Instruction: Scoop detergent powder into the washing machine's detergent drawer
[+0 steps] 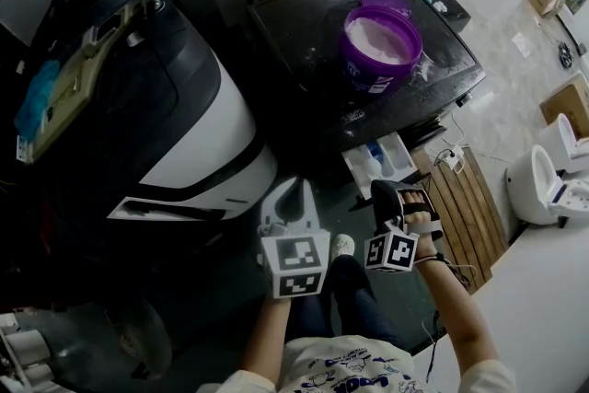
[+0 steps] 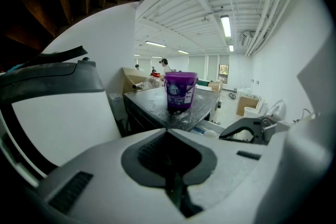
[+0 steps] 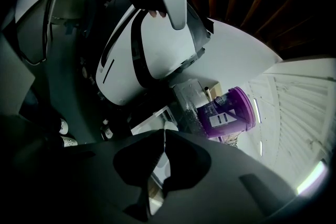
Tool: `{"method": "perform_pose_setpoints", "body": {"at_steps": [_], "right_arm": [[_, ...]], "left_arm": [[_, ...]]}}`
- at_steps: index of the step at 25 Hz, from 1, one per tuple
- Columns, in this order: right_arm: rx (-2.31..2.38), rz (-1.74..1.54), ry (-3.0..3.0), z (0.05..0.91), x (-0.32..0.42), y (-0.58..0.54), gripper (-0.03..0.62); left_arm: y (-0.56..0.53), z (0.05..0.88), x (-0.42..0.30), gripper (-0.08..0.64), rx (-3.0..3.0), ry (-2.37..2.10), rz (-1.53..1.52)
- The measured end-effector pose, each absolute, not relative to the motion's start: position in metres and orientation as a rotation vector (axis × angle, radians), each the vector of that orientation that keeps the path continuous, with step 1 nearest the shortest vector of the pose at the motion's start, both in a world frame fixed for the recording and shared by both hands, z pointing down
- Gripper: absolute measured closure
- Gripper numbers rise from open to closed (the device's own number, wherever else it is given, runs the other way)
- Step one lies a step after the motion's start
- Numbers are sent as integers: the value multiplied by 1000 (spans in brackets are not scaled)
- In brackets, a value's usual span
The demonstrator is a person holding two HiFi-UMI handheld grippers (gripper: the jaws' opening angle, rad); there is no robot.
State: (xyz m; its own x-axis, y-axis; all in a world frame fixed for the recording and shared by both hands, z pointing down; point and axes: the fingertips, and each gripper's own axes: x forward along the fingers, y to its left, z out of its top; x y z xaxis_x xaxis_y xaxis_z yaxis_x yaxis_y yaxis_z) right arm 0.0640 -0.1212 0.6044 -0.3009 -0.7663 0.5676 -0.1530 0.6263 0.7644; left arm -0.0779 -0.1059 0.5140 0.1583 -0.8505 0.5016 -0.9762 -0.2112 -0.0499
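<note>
Purple tub of powder sits upper right of centre, pulled-out drawer just below; right gripper lies nearer than left gripper, both closed on nothing.

No text could be read; the white label on the purple tub was too small and blurred.
</note>
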Motion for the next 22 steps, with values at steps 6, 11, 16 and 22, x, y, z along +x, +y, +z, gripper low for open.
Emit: {"method": "perform_pose_setpoints", "body": {"at_steps": [6, 11, 16, 22], "right_arm": [[813, -655, -1858, 594, 65, -125, 572], [912, -557, -1927, 579, 67, -129, 572], [1071, -401, -2021, 556, 72, -135, 572], [1228, -299, -2089, 525, 77, -136, 572]], "left_arm": [[-106, 510, -79, 558, 2151, -1769, 622], [-109, 500, -79, 558, 2163, -1783, 604], [-112, 487, -80, 558, 2179, -1800, 587], [-115, 467, -76, 558, 2208, -1821, 556]]}}
